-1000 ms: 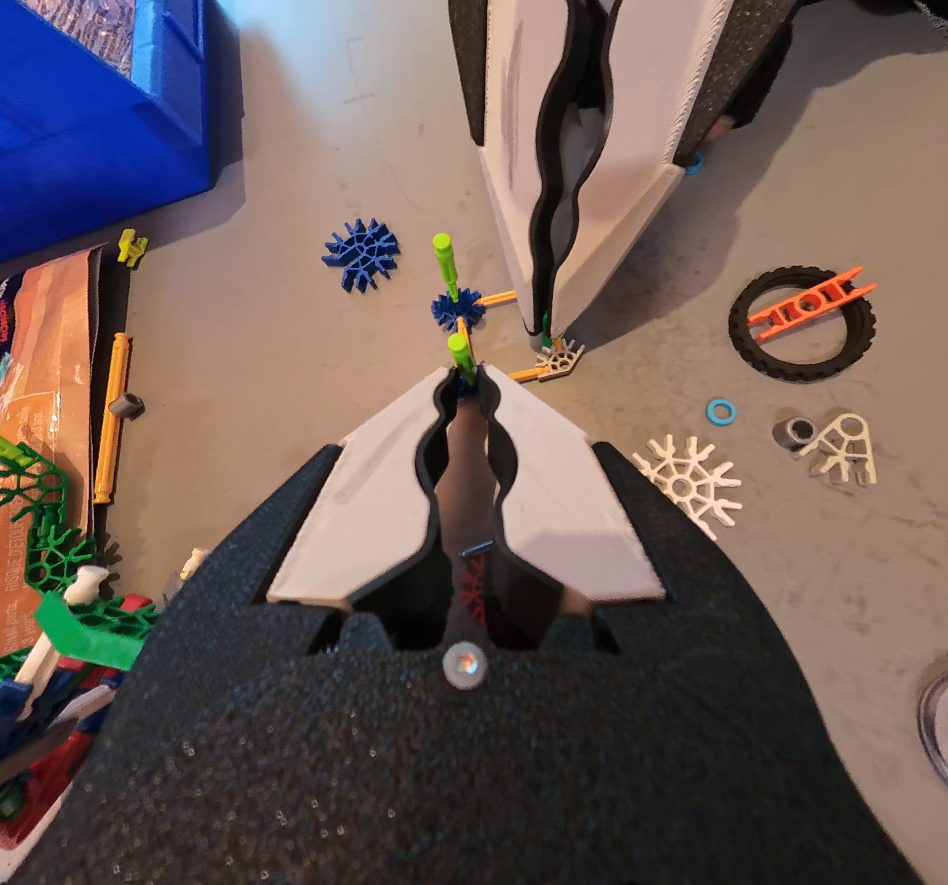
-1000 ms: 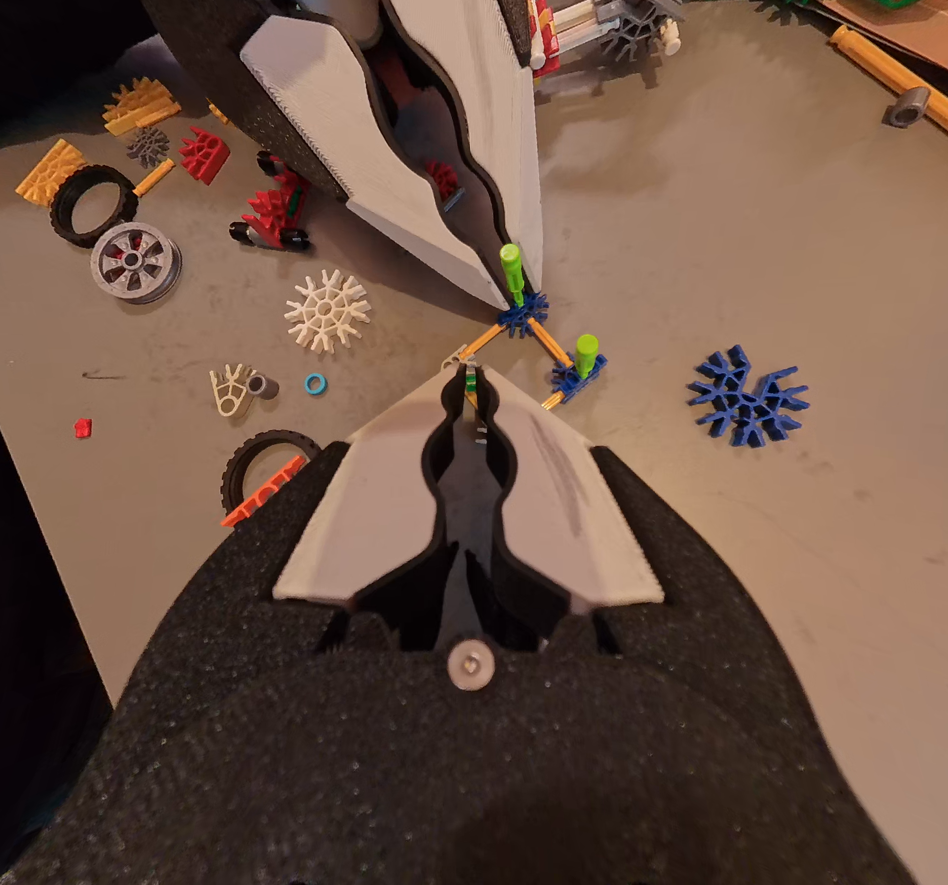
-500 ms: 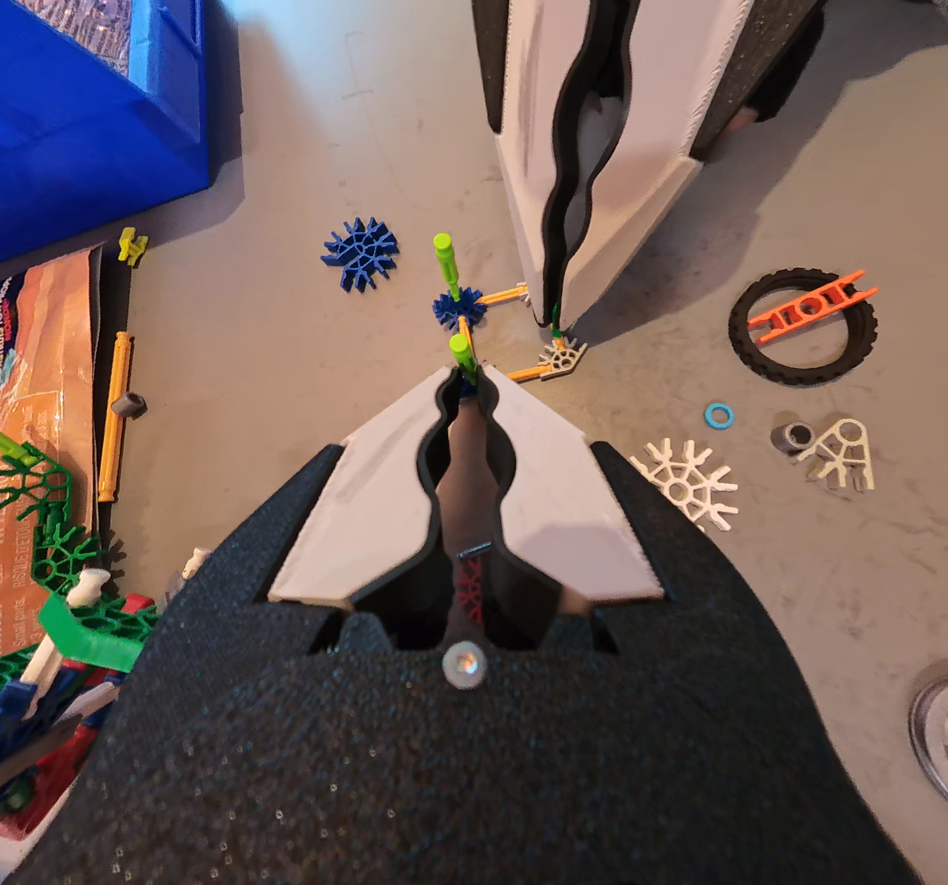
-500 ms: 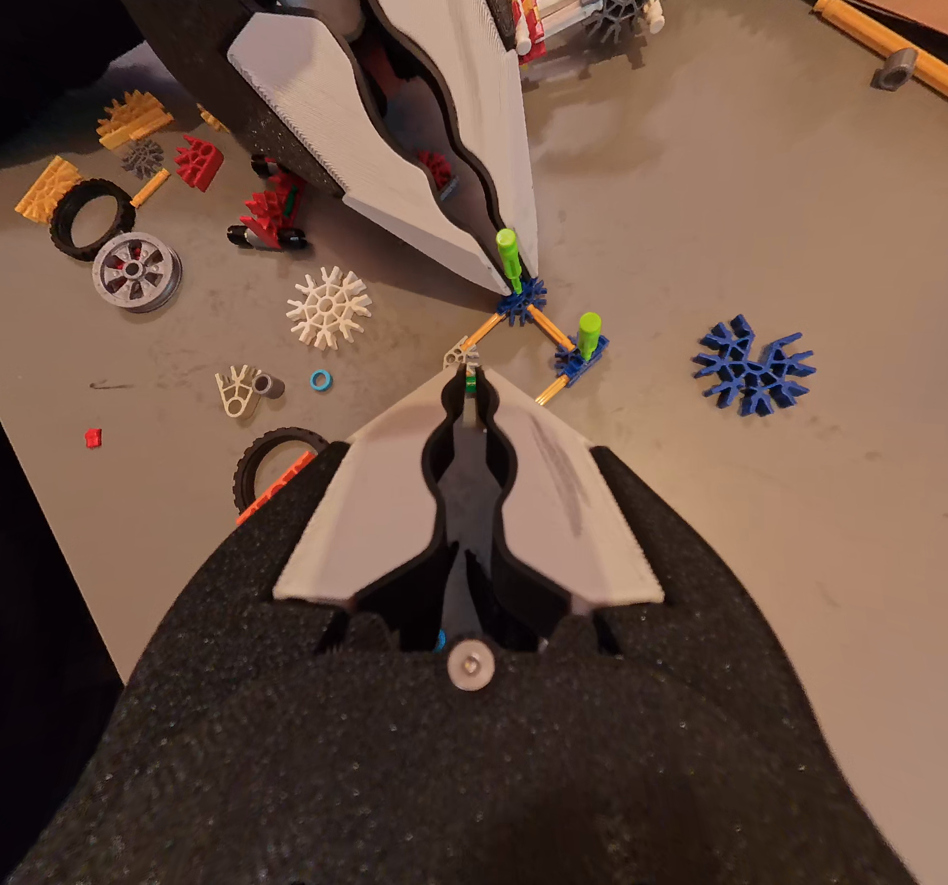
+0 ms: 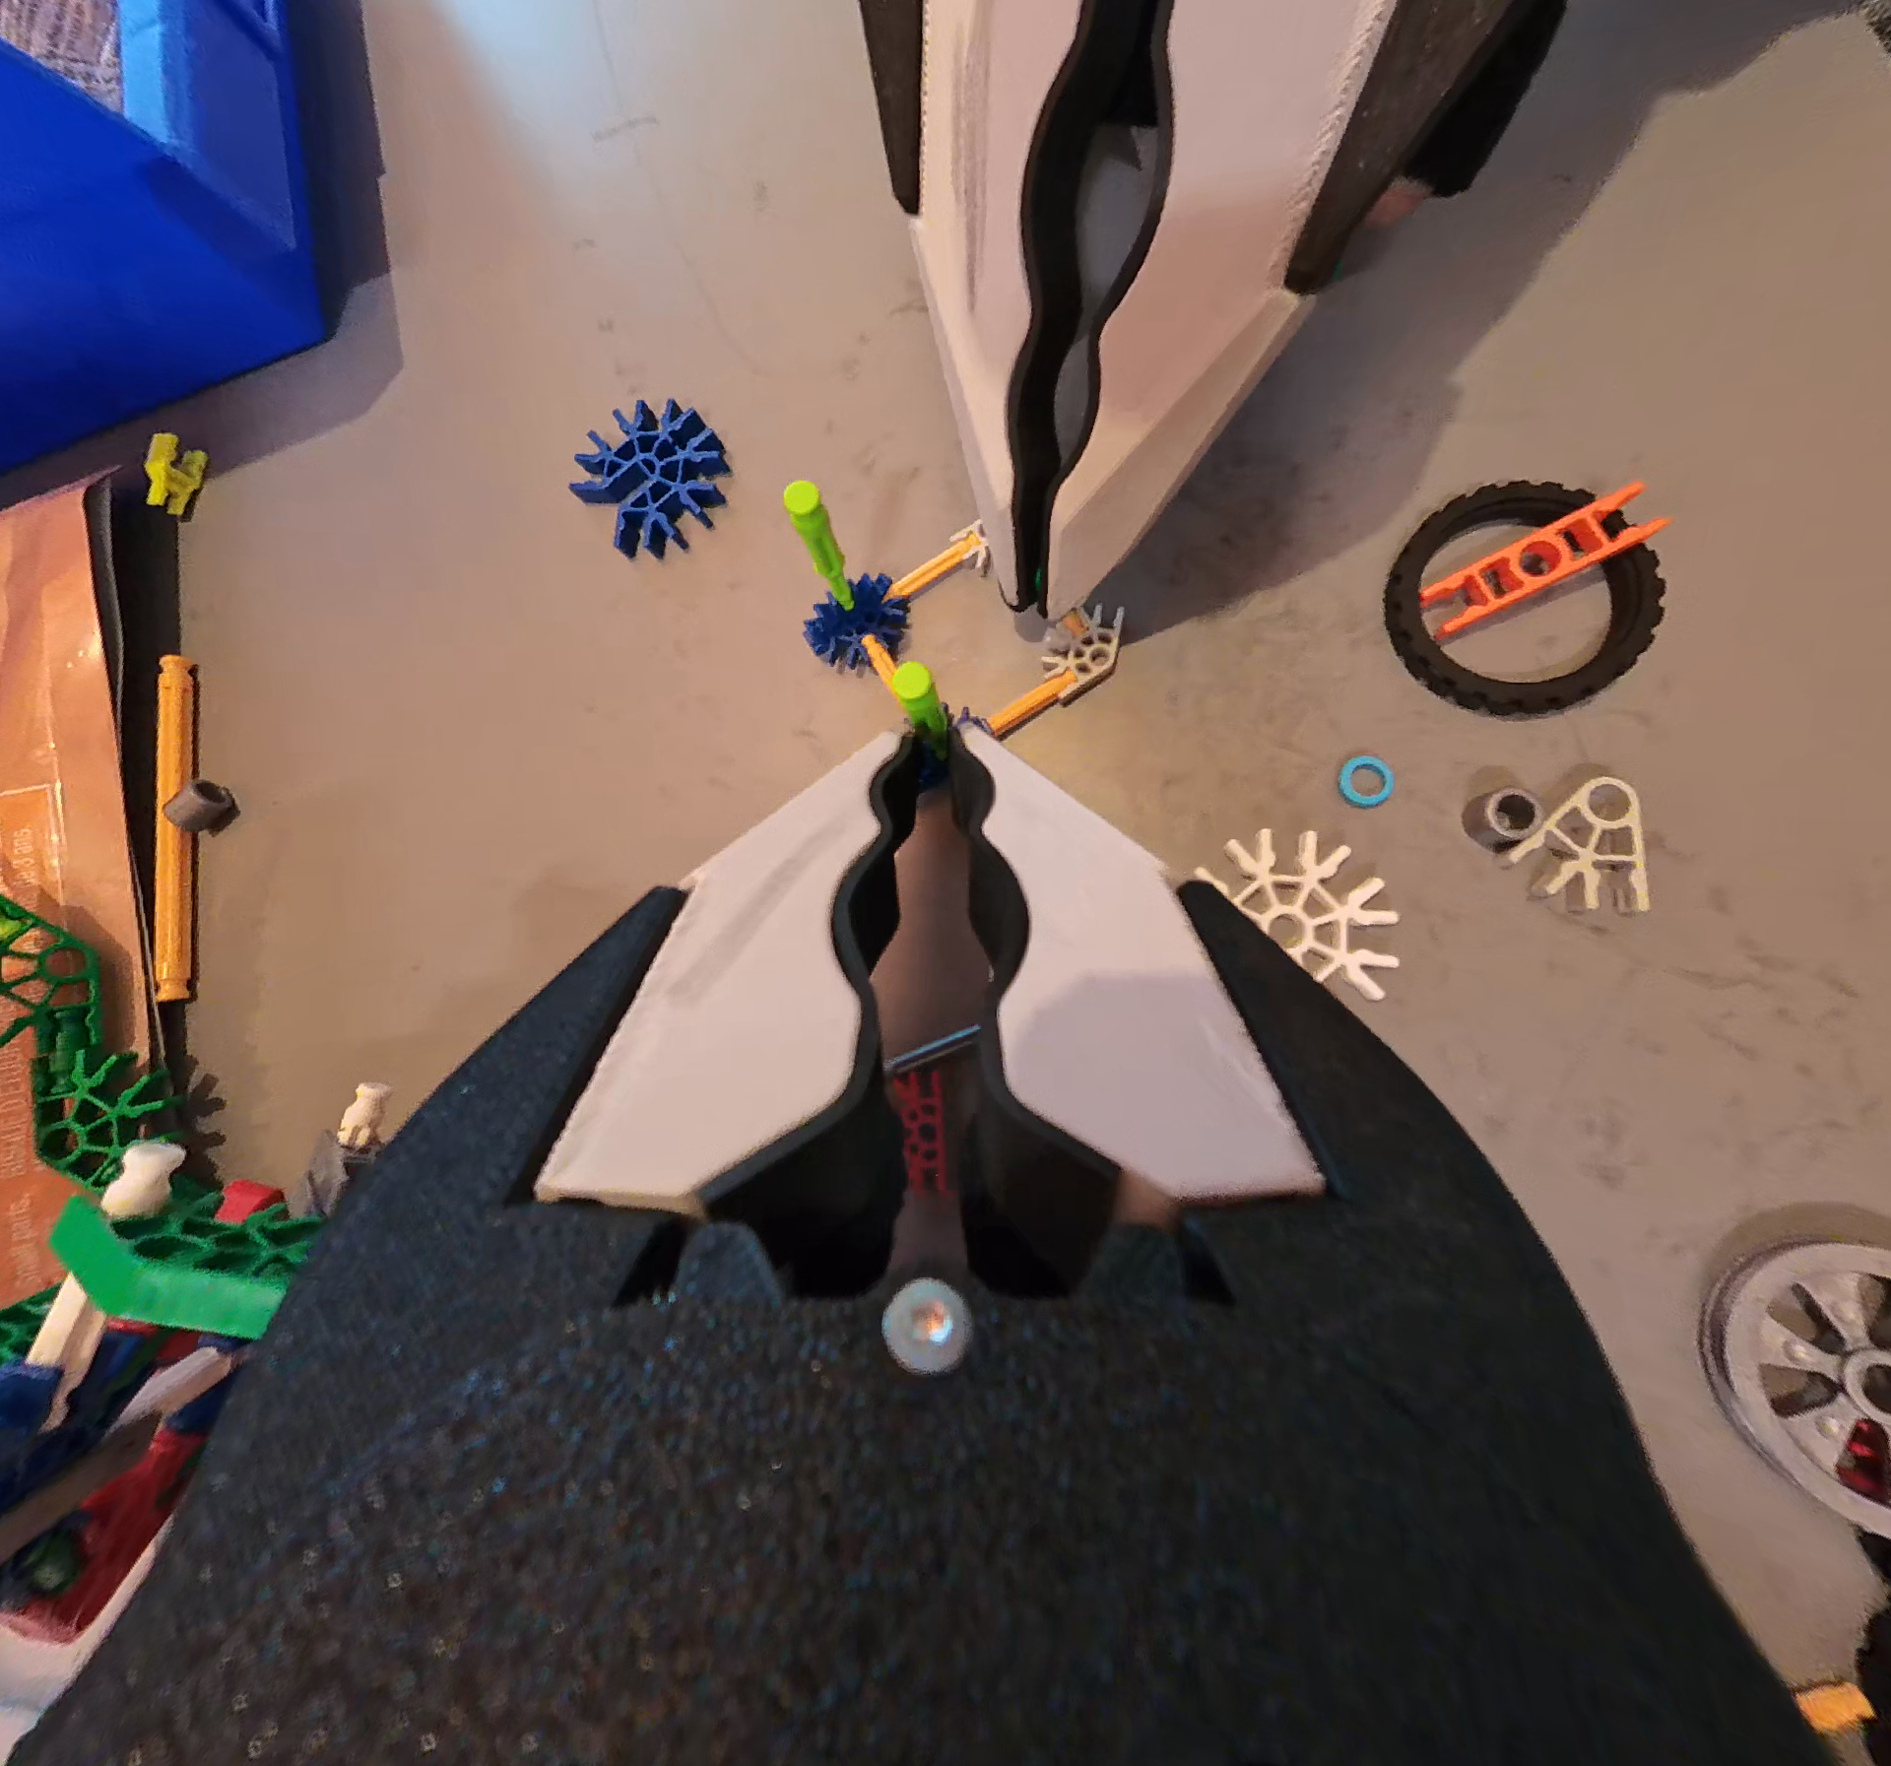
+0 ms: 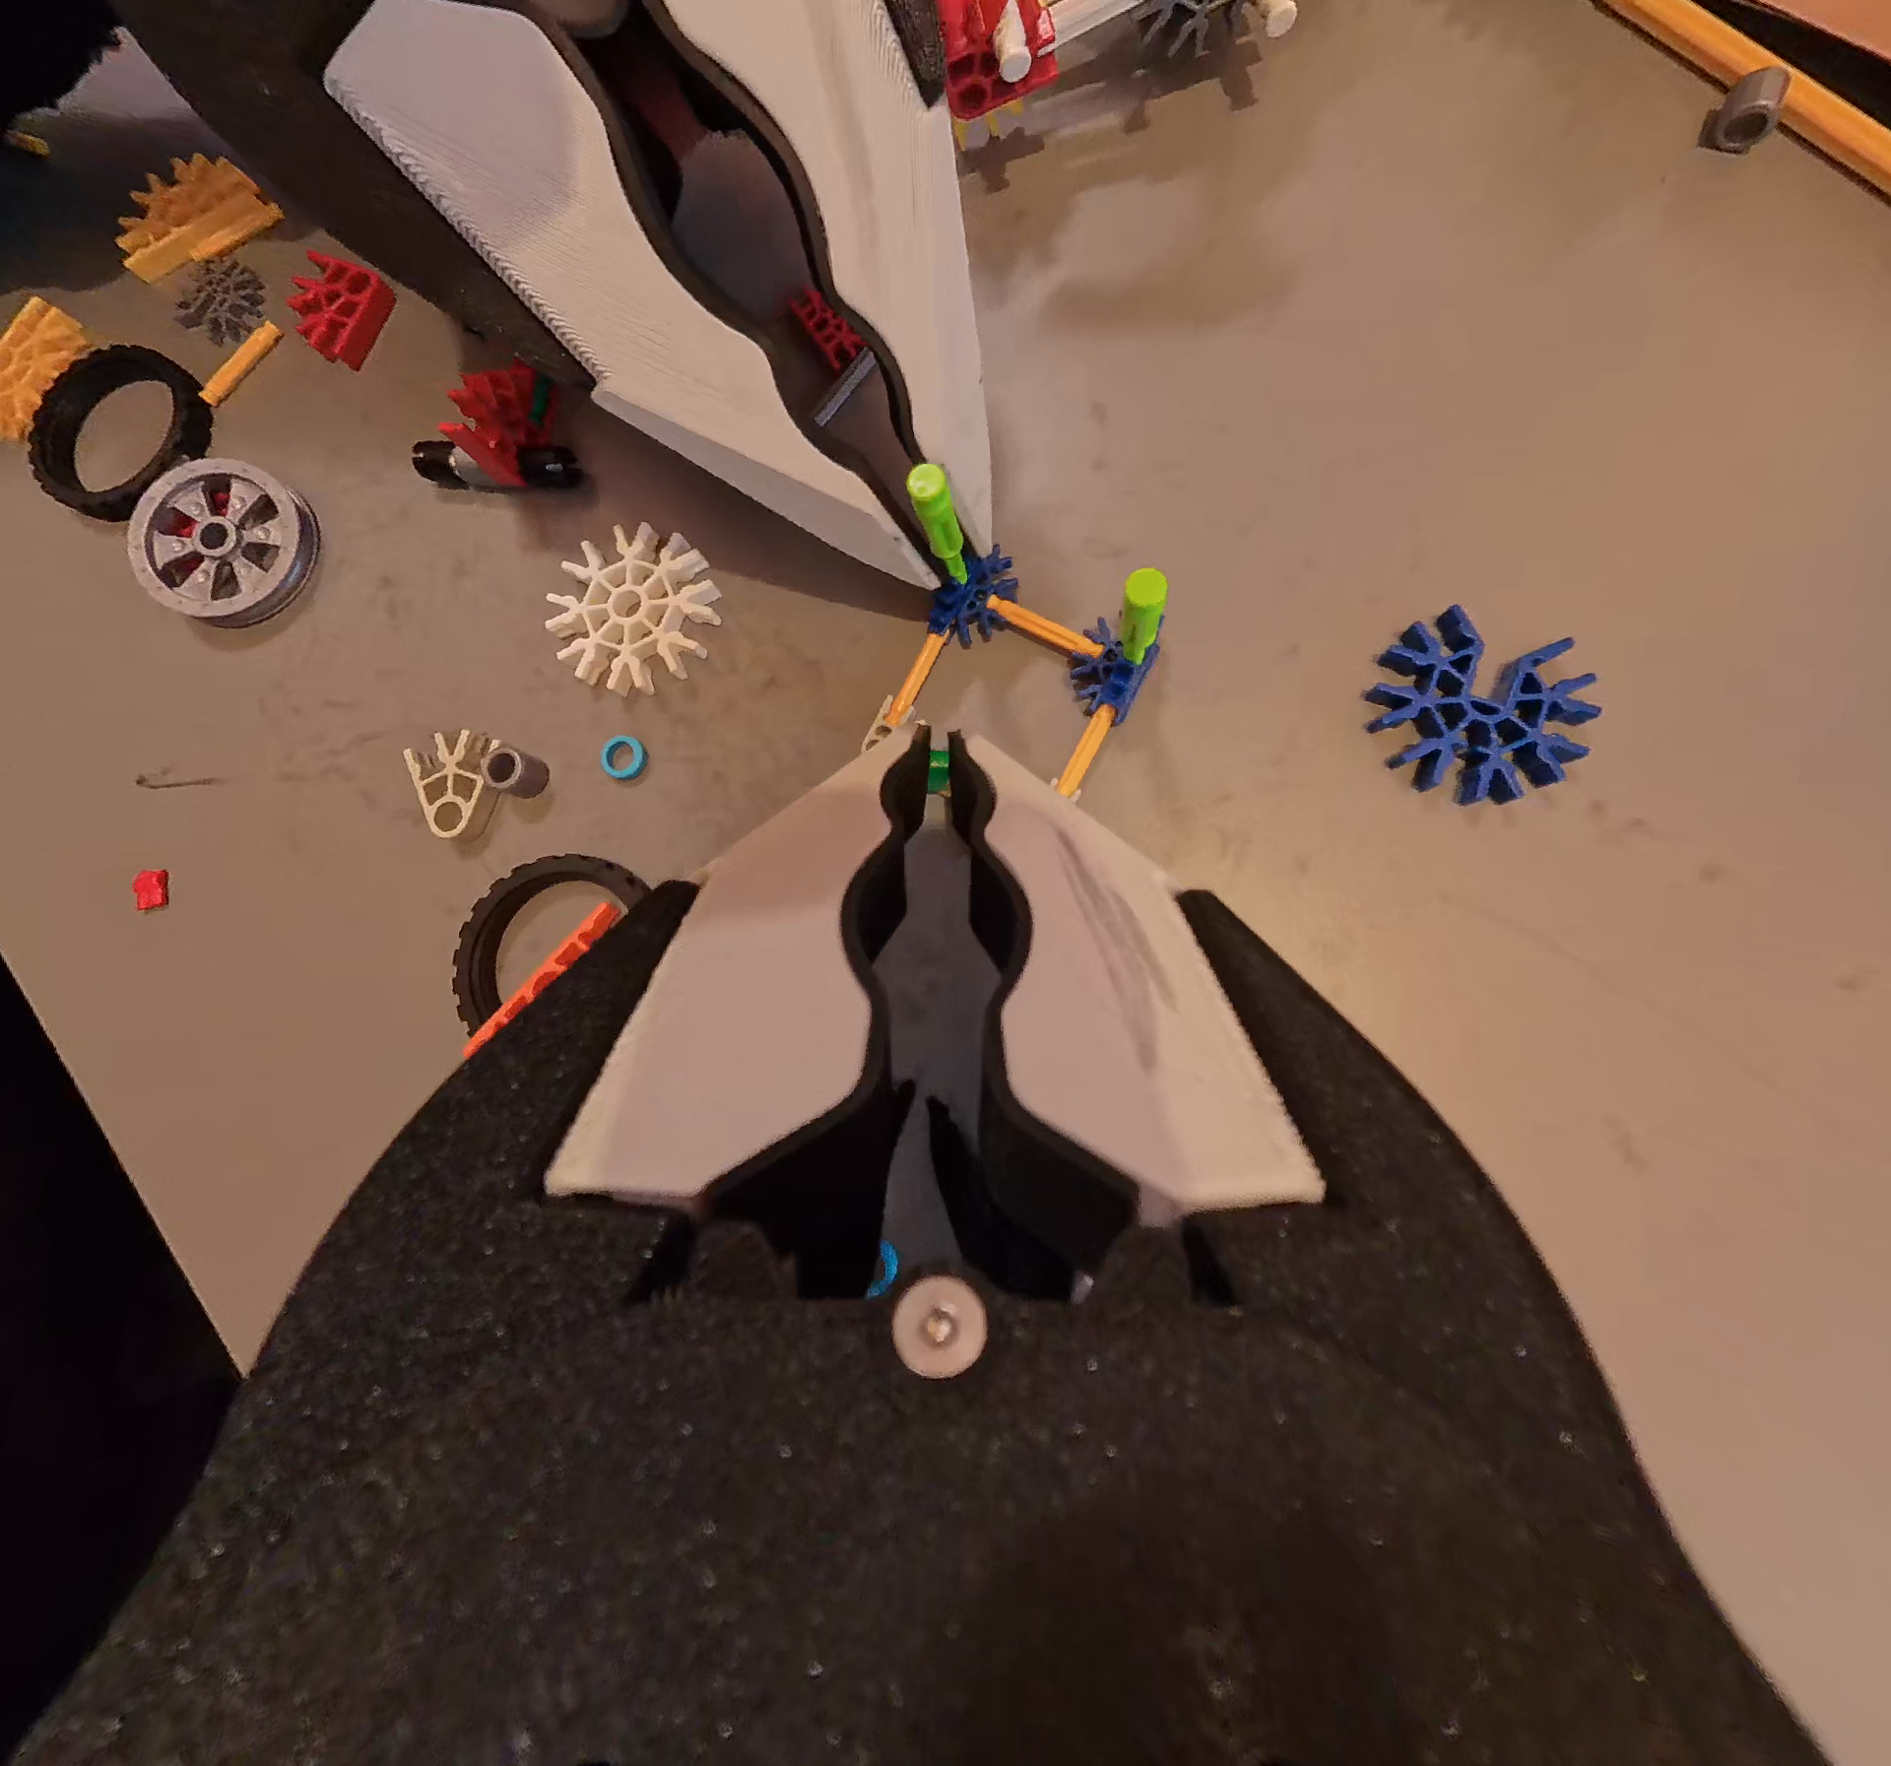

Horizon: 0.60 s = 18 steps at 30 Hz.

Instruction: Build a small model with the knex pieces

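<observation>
Left wrist view: left tongs [image 5: 929, 745] pinch the blue hub [image 5: 931, 763] under a green peg [image 5: 917, 700]. Right tongs [image 6: 933, 745], nearly closed, grip a dark-green rod [image 6: 937, 763] beside the grey connector [image 5: 1085, 650] on the table [image 5: 491, 694].

Showing matt grey table [image 5: 614, 182], faintly scuffed. Looking like glossy moulded plastic: rods [image 6: 1044, 627], blue connectors [image 6: 1479, 709]. Reading as ribbed rubber: tyre [image 5: 1525, 601]. Gleaming metallic: wheel hub [image 6: 220, 540]. Fingers [image 6: 737, 1001] appearing layer-lined matt plastic, grainy black foam behind.
</observation>
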Each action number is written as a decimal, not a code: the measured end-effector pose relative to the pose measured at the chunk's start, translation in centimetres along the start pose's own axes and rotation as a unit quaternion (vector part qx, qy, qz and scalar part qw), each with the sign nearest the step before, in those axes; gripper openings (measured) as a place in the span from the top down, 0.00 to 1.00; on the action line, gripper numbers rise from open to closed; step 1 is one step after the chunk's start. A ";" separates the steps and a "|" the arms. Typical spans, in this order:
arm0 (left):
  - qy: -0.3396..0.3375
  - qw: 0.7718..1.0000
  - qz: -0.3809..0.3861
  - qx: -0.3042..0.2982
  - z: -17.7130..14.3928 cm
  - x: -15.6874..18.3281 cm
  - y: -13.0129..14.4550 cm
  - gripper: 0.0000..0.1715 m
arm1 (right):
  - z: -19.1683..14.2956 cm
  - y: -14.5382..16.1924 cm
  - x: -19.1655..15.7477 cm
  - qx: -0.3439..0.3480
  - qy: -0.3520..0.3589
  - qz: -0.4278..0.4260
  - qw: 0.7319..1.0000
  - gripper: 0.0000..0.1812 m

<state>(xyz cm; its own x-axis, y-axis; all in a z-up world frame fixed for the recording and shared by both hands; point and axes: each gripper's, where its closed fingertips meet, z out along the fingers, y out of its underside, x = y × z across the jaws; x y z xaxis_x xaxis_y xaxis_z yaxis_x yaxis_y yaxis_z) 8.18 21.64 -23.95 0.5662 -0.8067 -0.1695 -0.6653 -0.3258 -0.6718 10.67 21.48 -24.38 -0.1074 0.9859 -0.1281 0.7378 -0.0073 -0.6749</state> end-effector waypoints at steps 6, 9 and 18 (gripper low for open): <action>0.006 1.000 0.006 -0.005 0.0 0.4 -0.1 0.99 | 0.0 0.2 0.1 -0.001 0.023 -0.007 1.000 0.99; 0.008 1.000 0.008 -0.006 0.1 0.6 -0.1 0.99 | 0.1 0.2 0.0 0.002 0.032 -0.009 0.999 0.99; 0.005 1.000 0.009 -0.005 0.3 0.7 -0.4 0.99 | -0.2 0.5 -0.1 0.024 0.048 0.003 0.999 0.99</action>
<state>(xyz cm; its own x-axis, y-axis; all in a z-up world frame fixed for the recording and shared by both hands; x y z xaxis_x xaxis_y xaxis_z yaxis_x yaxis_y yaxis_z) 8.95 21.35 -23.98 0.5492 -0.8171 -0.1750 -0.6802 -0.3154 -0.6617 11.21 21.41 -24.52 -0.0370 0.9974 -0.0626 0.7057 -0.0183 -0.7083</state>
